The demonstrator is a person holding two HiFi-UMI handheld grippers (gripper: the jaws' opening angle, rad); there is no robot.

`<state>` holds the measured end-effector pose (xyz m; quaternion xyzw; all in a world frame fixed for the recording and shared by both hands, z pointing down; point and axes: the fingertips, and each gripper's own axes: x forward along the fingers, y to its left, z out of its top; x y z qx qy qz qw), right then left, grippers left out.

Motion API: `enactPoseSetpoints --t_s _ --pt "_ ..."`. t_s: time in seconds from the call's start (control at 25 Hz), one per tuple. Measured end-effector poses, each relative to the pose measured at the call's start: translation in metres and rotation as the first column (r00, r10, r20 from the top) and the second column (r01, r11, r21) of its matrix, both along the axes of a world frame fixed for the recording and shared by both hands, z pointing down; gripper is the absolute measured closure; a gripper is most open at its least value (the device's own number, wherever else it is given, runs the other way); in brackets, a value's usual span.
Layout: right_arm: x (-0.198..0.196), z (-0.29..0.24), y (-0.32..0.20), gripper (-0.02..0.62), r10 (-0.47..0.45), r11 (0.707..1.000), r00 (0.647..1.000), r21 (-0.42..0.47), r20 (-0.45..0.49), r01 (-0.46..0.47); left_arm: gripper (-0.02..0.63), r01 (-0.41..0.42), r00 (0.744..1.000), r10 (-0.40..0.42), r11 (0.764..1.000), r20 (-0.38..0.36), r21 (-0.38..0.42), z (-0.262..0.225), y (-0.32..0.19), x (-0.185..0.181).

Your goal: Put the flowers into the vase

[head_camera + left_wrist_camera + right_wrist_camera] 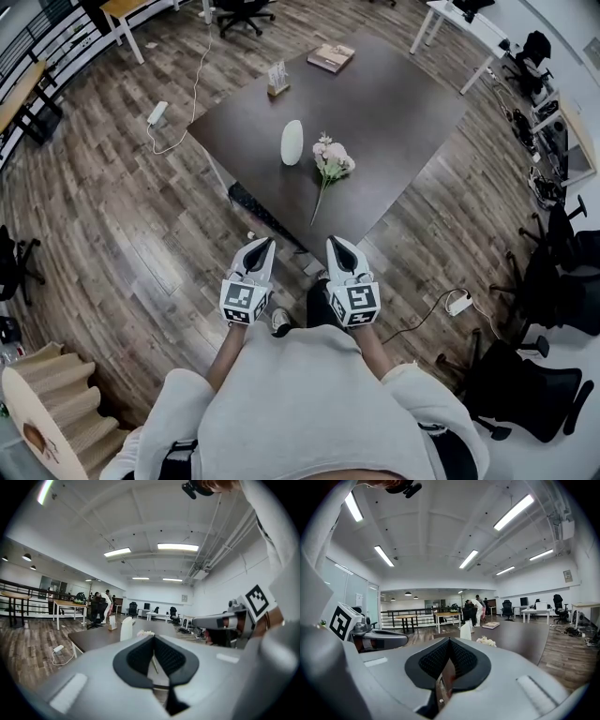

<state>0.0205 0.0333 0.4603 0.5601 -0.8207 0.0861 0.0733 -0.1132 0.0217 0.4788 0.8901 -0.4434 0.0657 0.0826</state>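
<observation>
Print first: the clearest marks out here are the black-and-white square markers (246, 300) on each gripper's cube. On the far side of the dark surface (403, 103) stands a small card stand (277, 79); there is something printed on it, but it is far too small to read. Near the far corner a book (331, 58) lies flat, and its cover is just as unreadable from here.

On to containers, and there is just one: a white vase (292, 142), smooth and egg-shaped, standing upright around the middle of the surface, with no label that I can make out. The flowers (331, 161) are not in it. The pale pink bunch lies flat on the surface just to the right of the vase, with a narrow gap between them. The blooms sit level with the vase and the thin stem trails toward the near edge.

The left gripper (265, 244) and the right gripper (335, 242) hang side by side over the wooden floor (122, 234), short of the near edge and well apart from vase and flowers. Both point toward the surface. In each gripper's own view the jaws are pressed together with nothing between them.

Off to the left, a white power strip (157, 113) lies on the floor with its cable looping past the corner of the surface
</observation>
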Motion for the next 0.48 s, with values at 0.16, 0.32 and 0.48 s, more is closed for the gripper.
enactPoseSetpoints --t_s 0.16,0.32,0.48 --pt "0.012 0.01 -0.028 0.598 -0.026 1.0 1.0 -0.014 0.012 0.026 0.595 0.022 1.0 -0.022 1.0 0.012 -0.003 0.004 -0.025 0.013" --pt "0.022 0.014 -0.066 0.598 -0.063 0.998 0.997 -0.021 0.042 0.064 0.595 0.056 0.998 -0.056 0.998 0.025 -0.011 0.006 -0.059 0.023" --pt "0.032 0.013 -0.109 0.598 -0.106 0.994 0.993 -0.024 0.059 0.107 0.595 0.103 0.994 -0.102 0.994 0.024 -0.022 0.003 -0.1 0.035"
